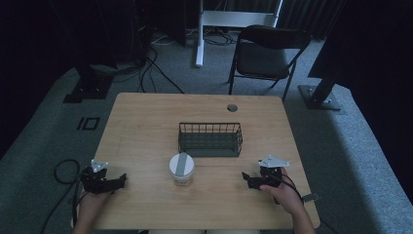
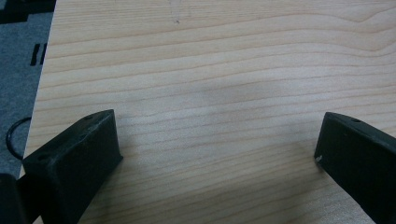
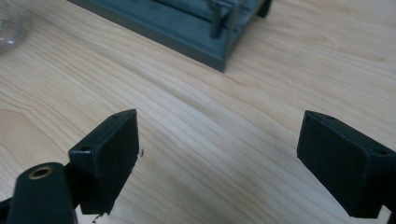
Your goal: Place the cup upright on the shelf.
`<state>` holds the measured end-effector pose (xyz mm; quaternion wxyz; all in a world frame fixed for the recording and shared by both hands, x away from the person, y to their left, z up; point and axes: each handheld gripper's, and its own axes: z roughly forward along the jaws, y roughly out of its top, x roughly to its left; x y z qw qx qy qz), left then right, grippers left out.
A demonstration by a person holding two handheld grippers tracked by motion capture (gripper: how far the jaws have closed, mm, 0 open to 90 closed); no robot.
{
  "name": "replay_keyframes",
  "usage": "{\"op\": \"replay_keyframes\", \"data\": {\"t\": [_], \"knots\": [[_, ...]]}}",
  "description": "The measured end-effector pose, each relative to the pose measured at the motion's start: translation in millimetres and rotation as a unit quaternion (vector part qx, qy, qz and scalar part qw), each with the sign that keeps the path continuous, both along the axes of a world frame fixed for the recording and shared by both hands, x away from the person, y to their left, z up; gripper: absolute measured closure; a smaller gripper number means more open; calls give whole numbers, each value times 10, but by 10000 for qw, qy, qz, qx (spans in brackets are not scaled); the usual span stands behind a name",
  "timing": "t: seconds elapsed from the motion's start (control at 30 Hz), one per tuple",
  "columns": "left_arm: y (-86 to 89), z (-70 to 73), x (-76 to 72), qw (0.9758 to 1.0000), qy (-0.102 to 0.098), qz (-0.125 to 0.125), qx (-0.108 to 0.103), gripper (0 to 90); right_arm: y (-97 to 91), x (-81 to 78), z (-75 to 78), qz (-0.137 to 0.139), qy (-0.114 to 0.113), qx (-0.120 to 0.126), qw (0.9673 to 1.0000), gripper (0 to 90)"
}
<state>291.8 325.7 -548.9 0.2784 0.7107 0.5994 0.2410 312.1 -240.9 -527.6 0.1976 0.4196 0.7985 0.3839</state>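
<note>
A: Jar (image 1: 181, 169) is seen mid-surface, just before the wire basket (image 1: 210, 139).

B: Left gripper (image 1: 117, 181) near the left edge, right gripper (image 1: 247, 179) near the right; both jaws apart, bare surface (image 2: 210, 70) between.

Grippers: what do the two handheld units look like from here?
Both are black two-jaw units with blocky, wedge-shaped jaws. The left gripper and the right gripper each carry a grey three-cornered plate on top. A black cable loops off the left one over the table edge; another trails from the right. The forearms are bare.
</note>
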Motion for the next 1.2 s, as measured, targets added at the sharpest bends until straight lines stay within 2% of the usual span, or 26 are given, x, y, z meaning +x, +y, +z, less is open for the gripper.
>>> {"op": "replay_keyframes", "data": {"t": [0.43,0.57,0.63,0.87,0.9,1.2], "knots": [[-1,0,0,10000,-4,3,-5,2,269,-2,49,444,-86,128,9989,135],[0,0,0,10000,-2,2,-6,1,392,-10,68,651,-112,164,9977,134],[0,0,0,10000,-2,1,-5,2,413,-12,72,665,-113,187,9975,134],[0,0,0,10000,-2,3,-6,2,589,-22,85,911,-133,244,9955,135],[0,0,0,10000,-2,2,-7,1,660,-27,82,1015,-147,233,9944,135],[0,0,0,10000,-1,2,-6,2,935,-44,73,1371,-156,304,9900,137]]}}
